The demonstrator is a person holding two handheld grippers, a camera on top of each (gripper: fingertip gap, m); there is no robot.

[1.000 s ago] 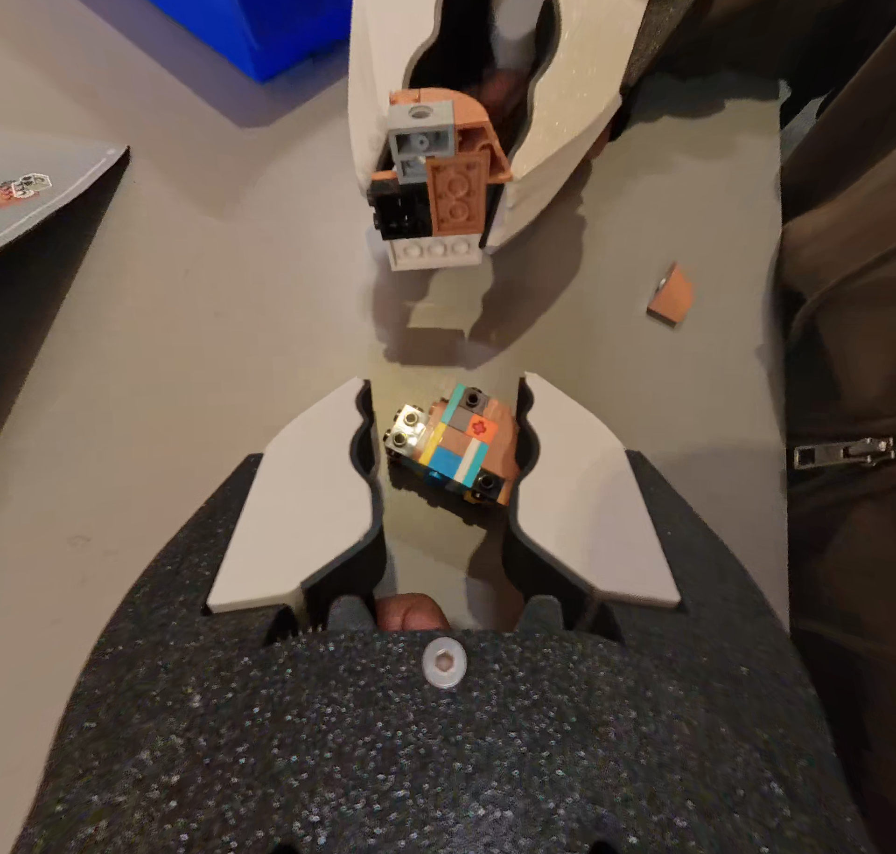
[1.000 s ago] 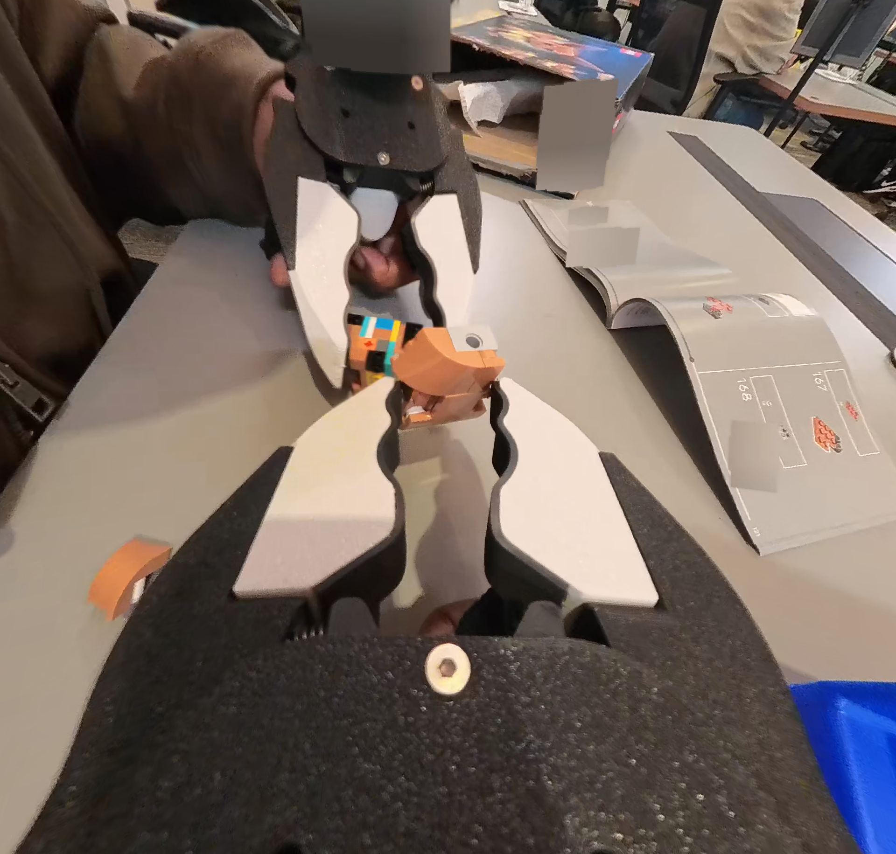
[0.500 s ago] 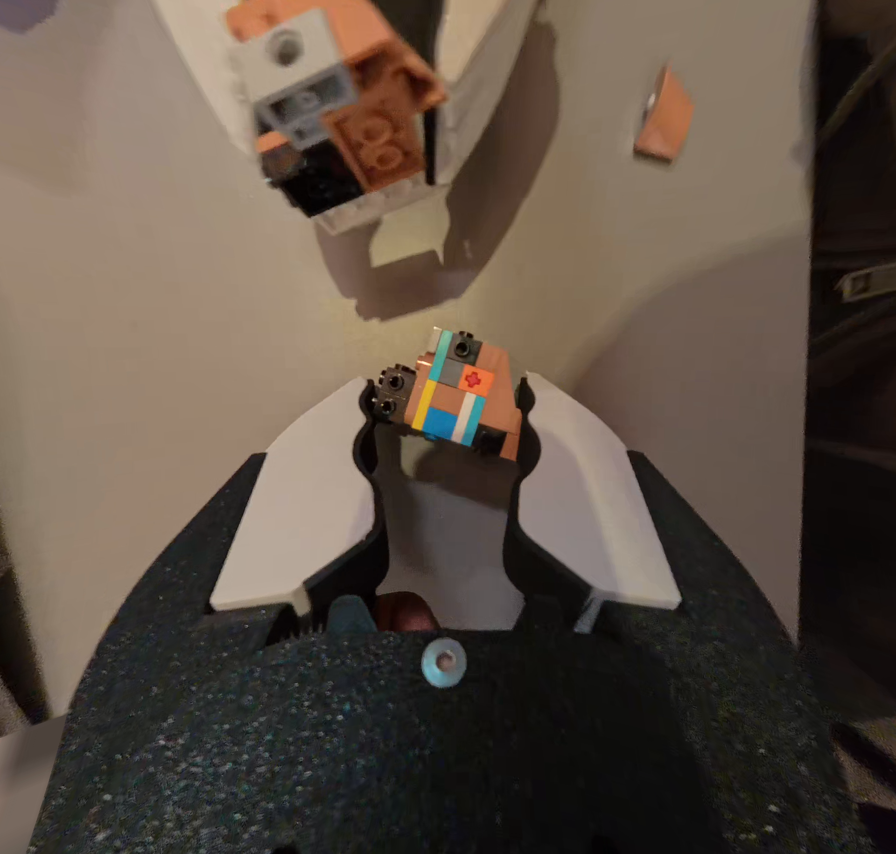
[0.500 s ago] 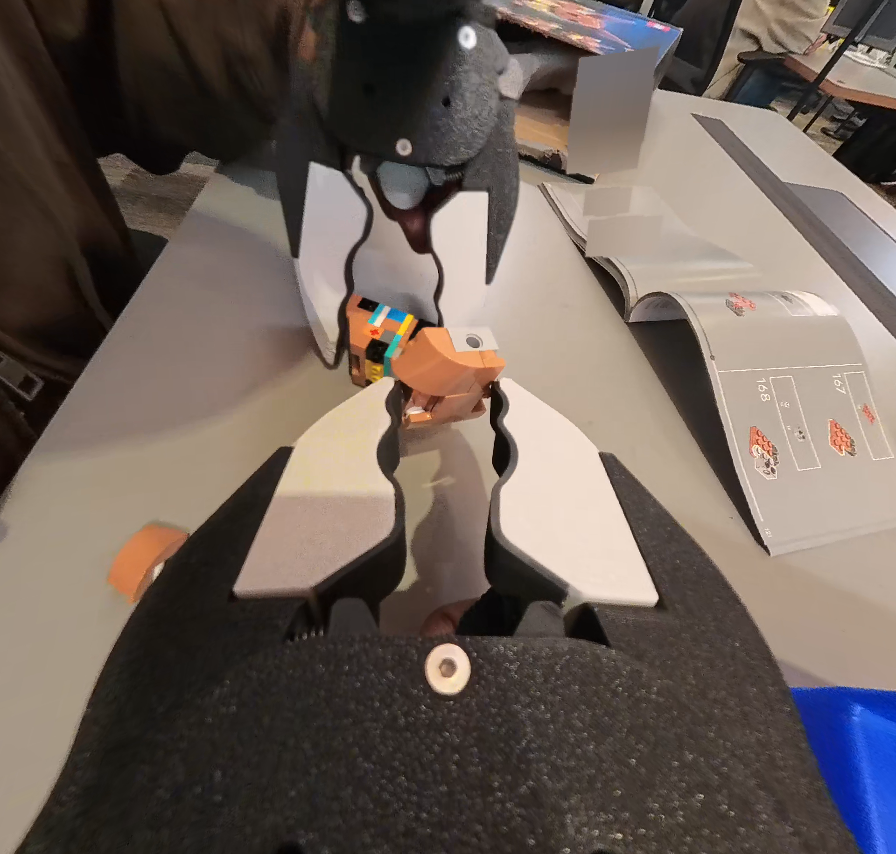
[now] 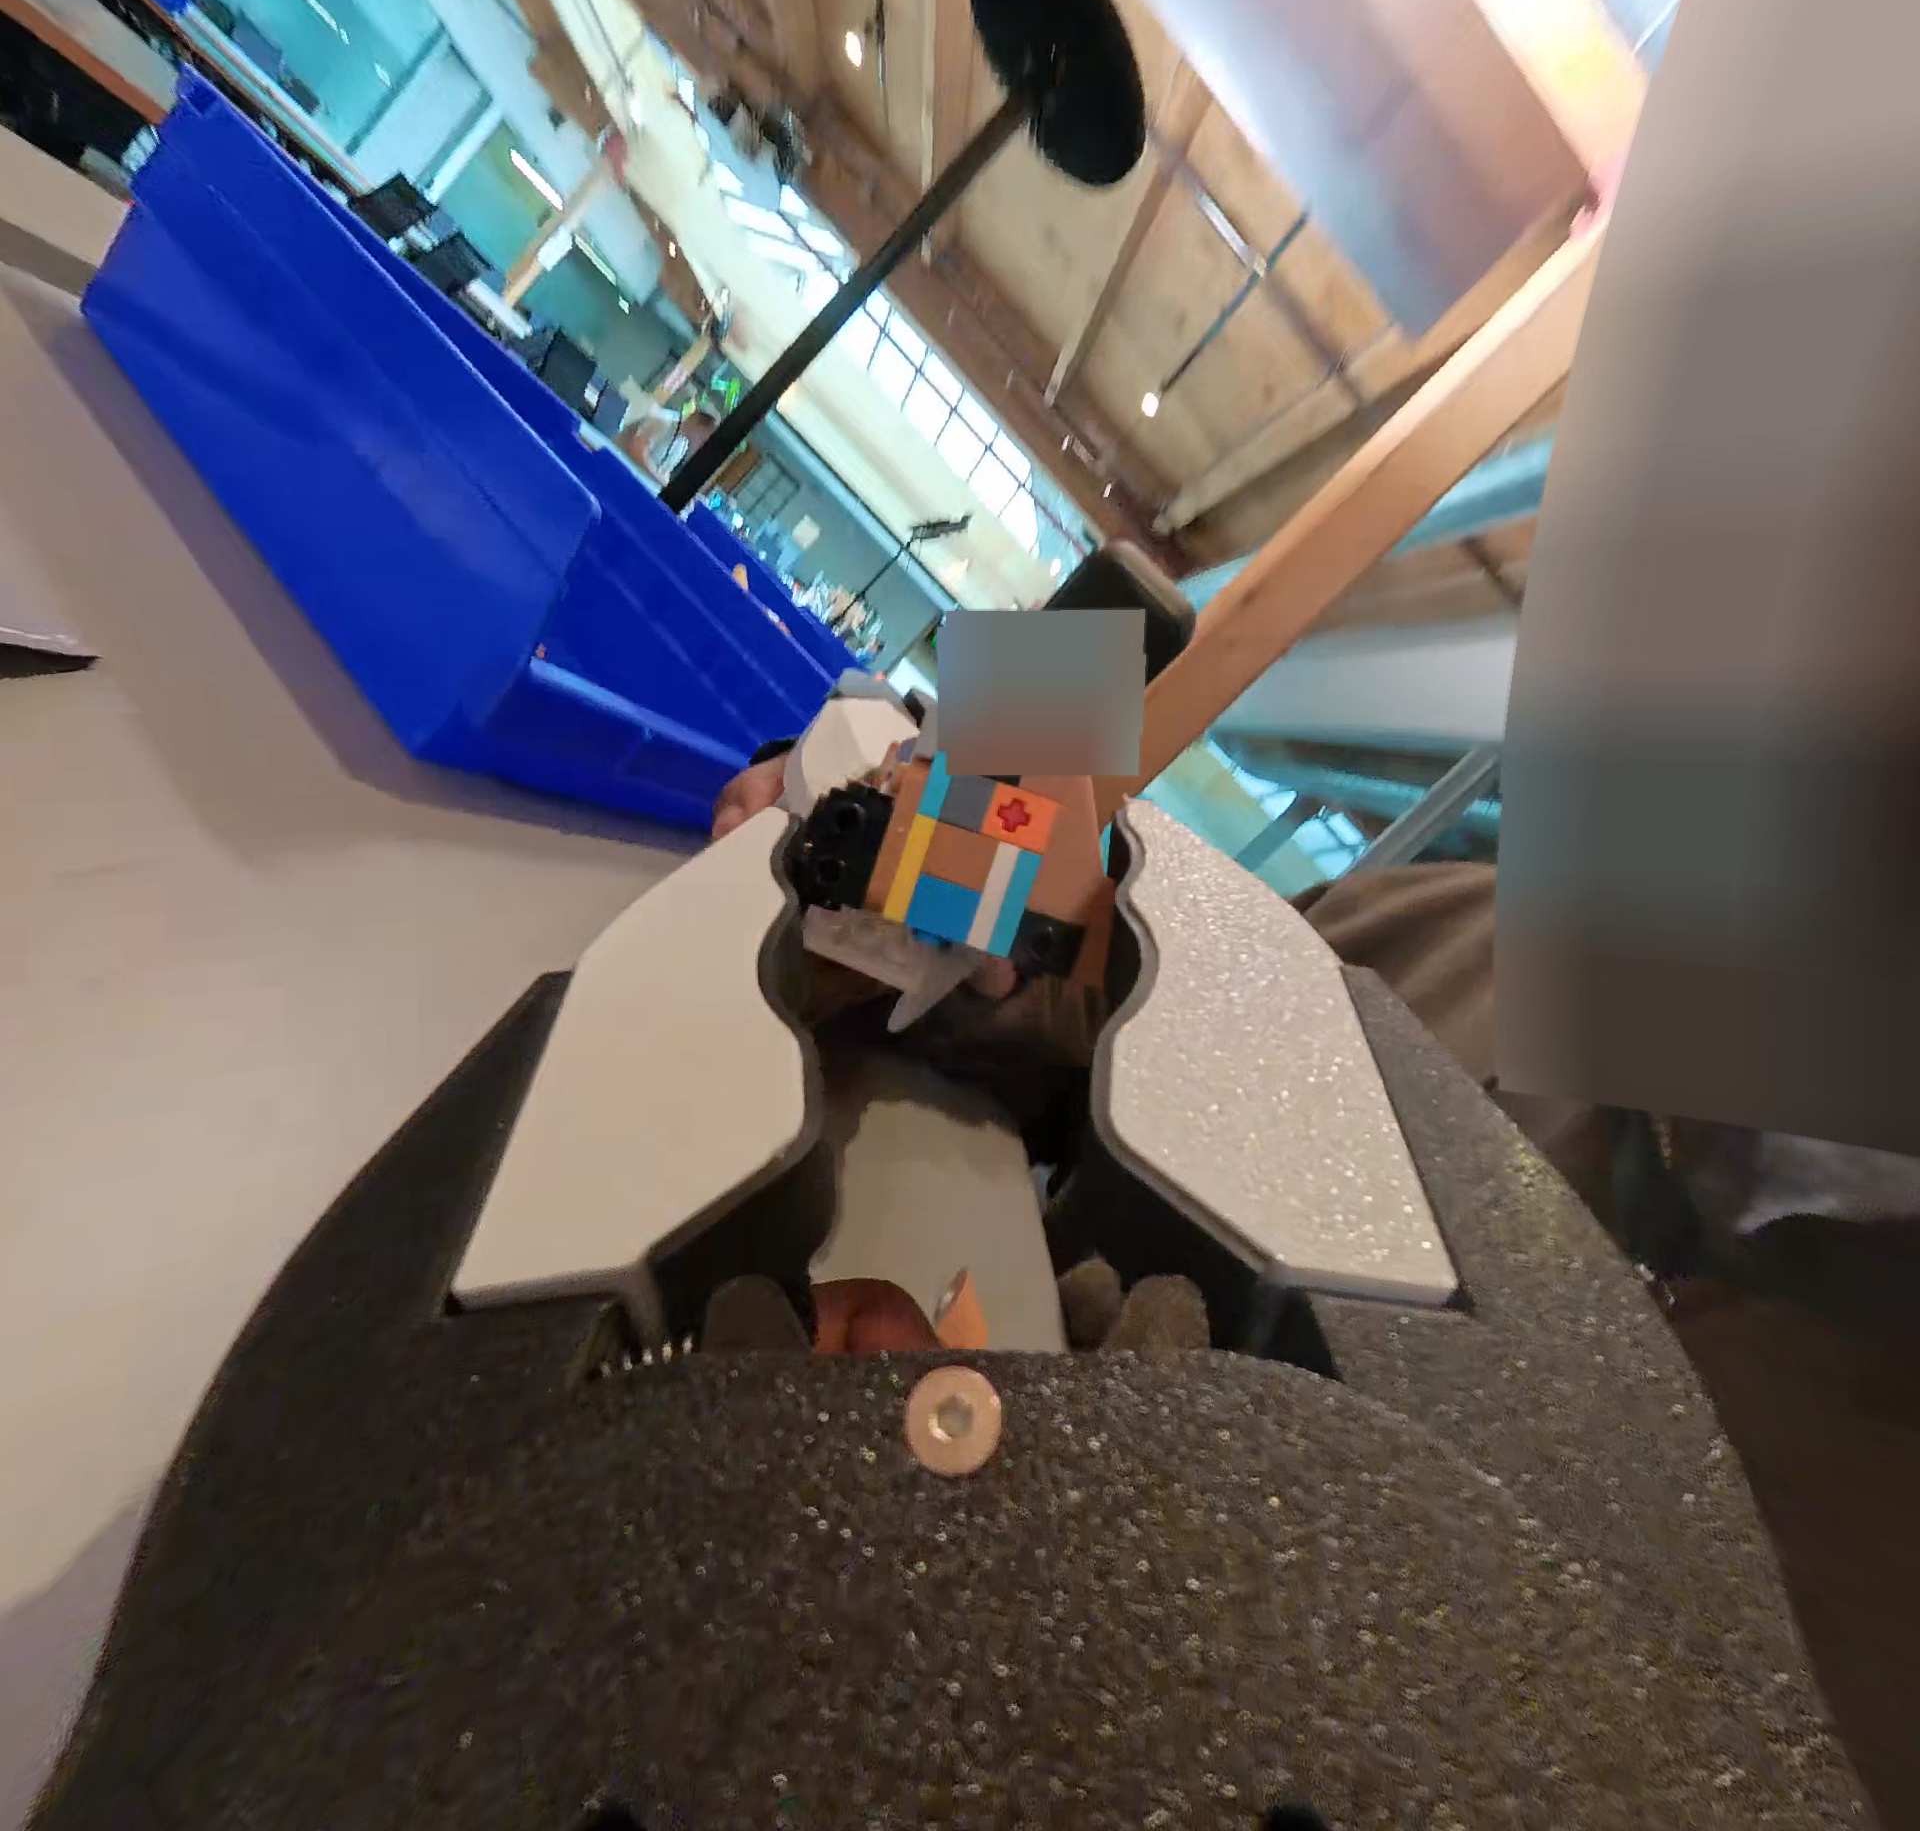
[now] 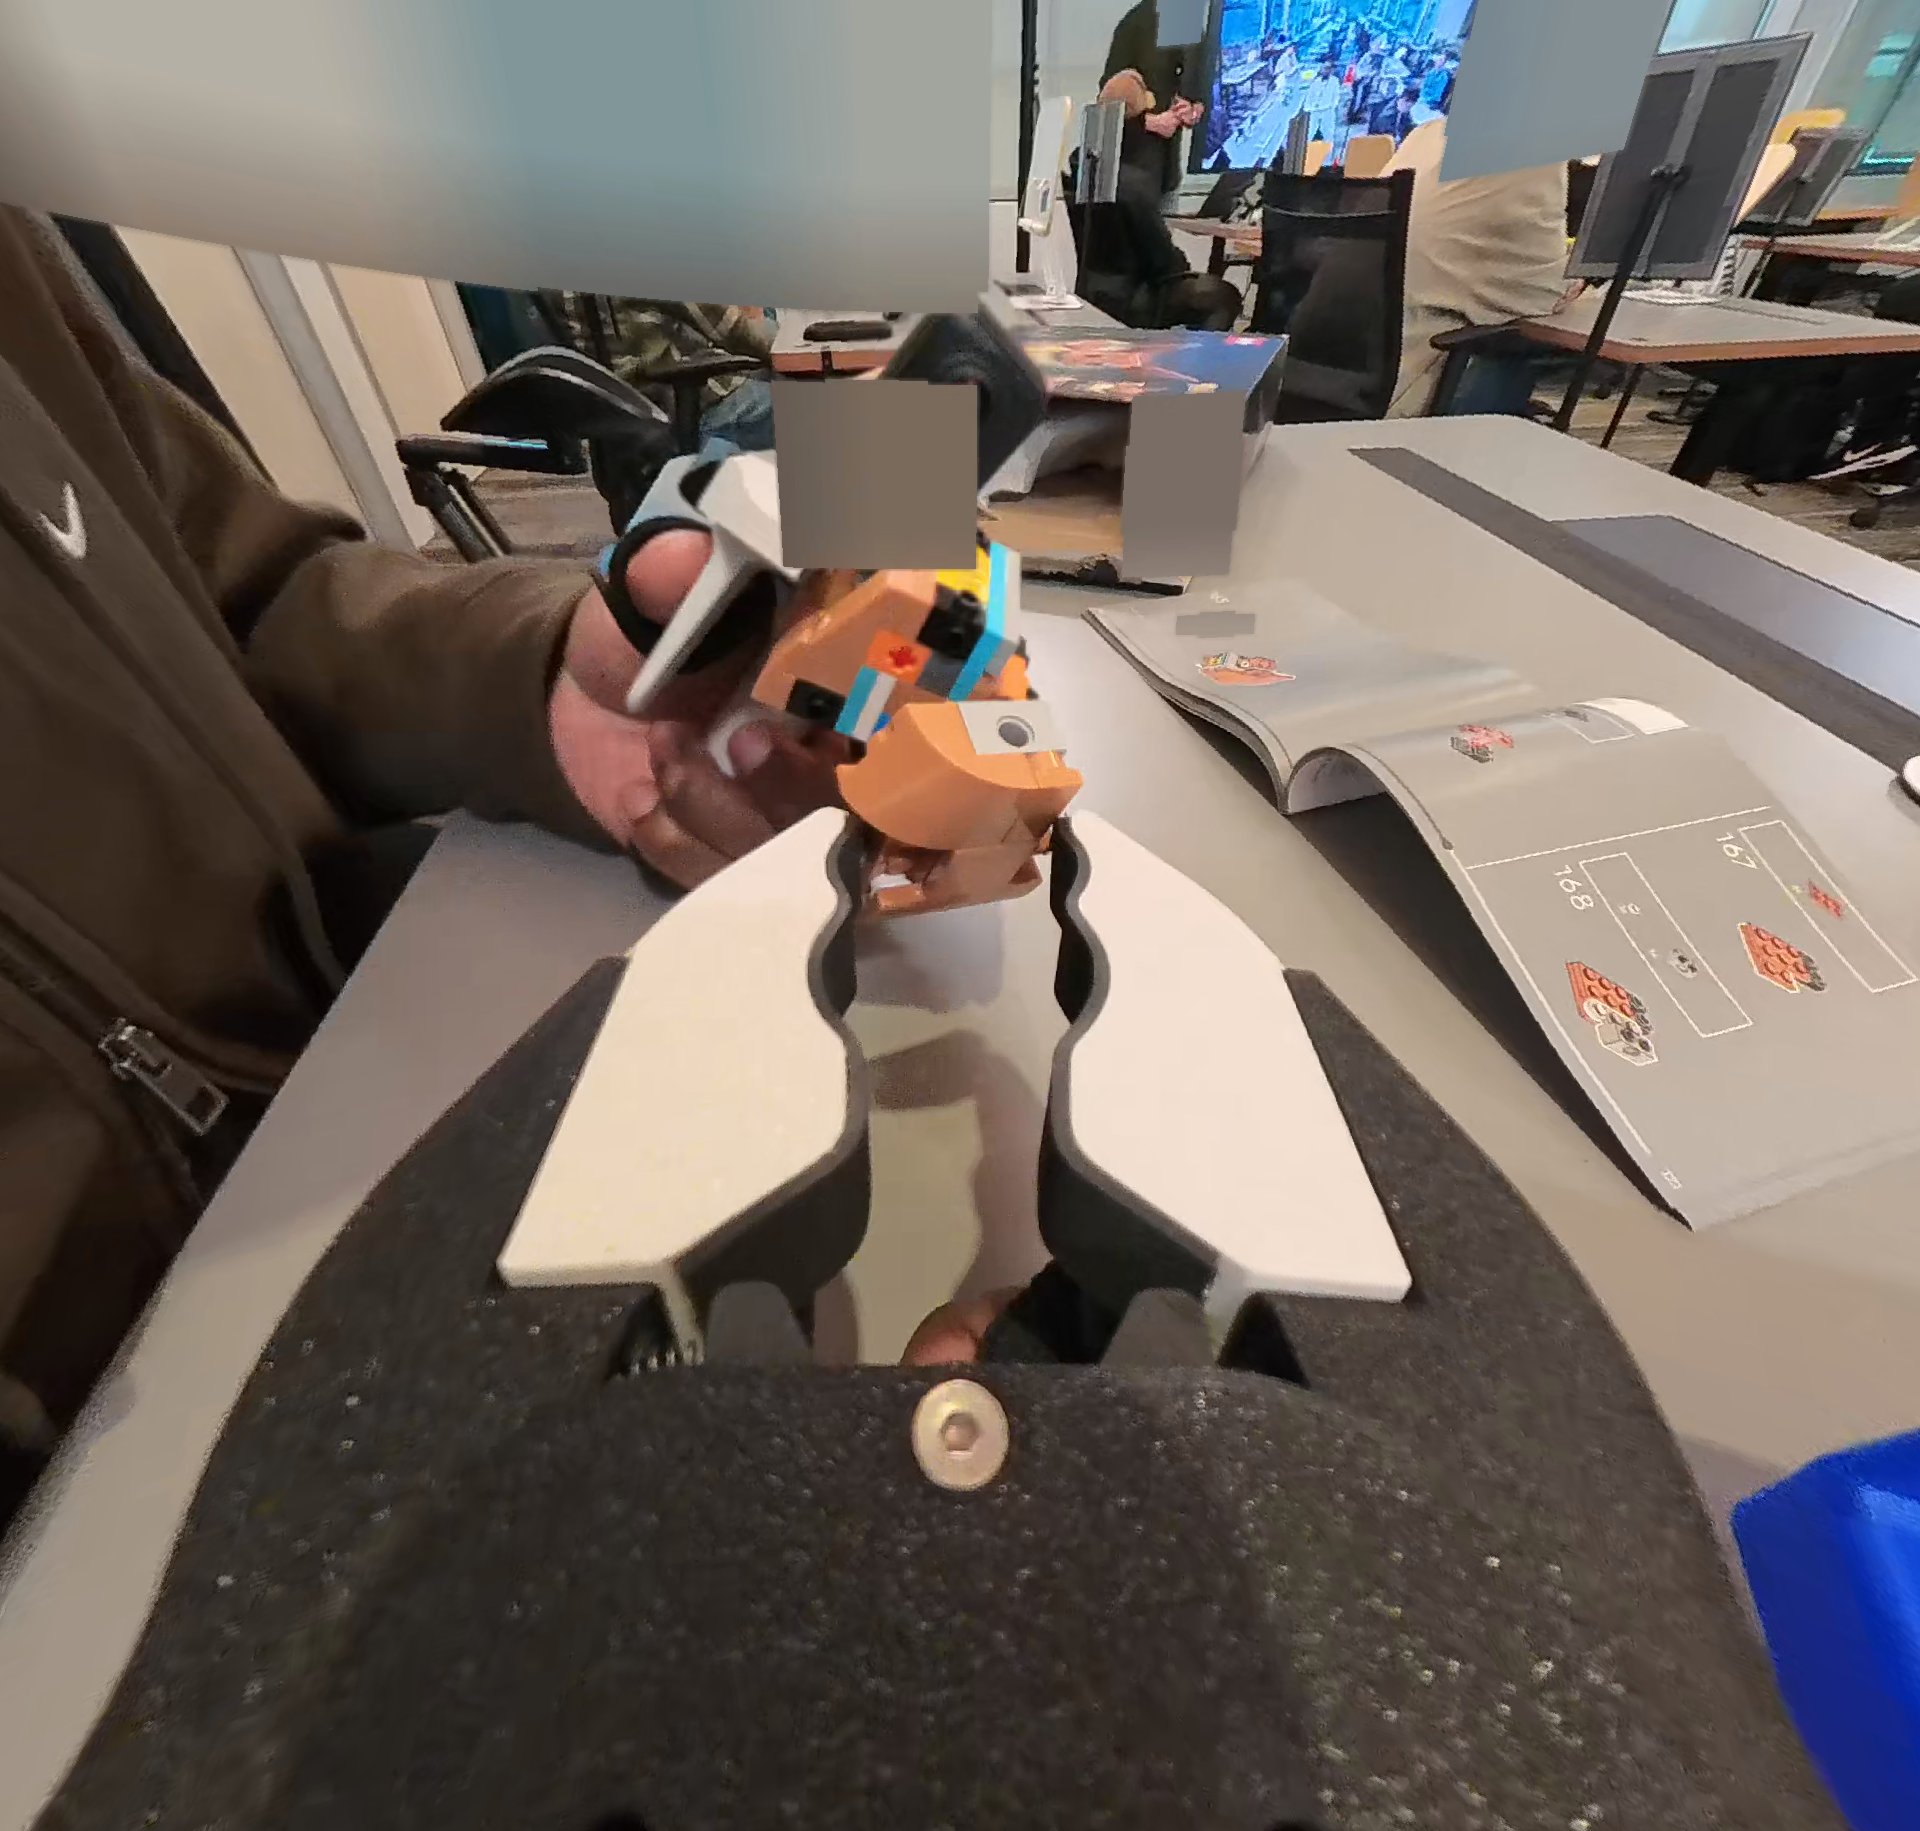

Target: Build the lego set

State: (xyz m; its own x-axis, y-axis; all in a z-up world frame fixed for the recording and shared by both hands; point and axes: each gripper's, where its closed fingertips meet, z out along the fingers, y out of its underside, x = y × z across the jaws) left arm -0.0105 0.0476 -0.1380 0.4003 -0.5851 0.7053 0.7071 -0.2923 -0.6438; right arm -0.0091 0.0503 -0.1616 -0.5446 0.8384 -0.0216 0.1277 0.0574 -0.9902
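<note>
The grey table (image 6: pixel 1299 555) is seen in the right wrist view, with an open instruction booklet (image 6: pixel 1558 846) lying on it to the right and a blue bin (image 5: pixel 343 451) standing at its far side in the left wrist view. Above the table, two lego sub-assemblies are held up against each other.

The right gripper (image 6: pixel 951 846) is clamped on the rounded tan sub-assembly (image 6: pixel 935 784), which carries a light grey block with a round hole on its upper side. The left gripper (image 5: pixel 945 867) is clamped on the striped sub-assembly (image 5: pixel 966 856): a tan block faced with blue, teal, yellow and white tiles, a small orange tile with a red mark, and black studded pieces at one end.

The step in hand is judged to be the joining of these two parts; they appear to be touching, though whether they are locked cannot be told. A firm, squarely aligned press is called for next, with both grips kept tight so that nothing is twisted apart.
</note>
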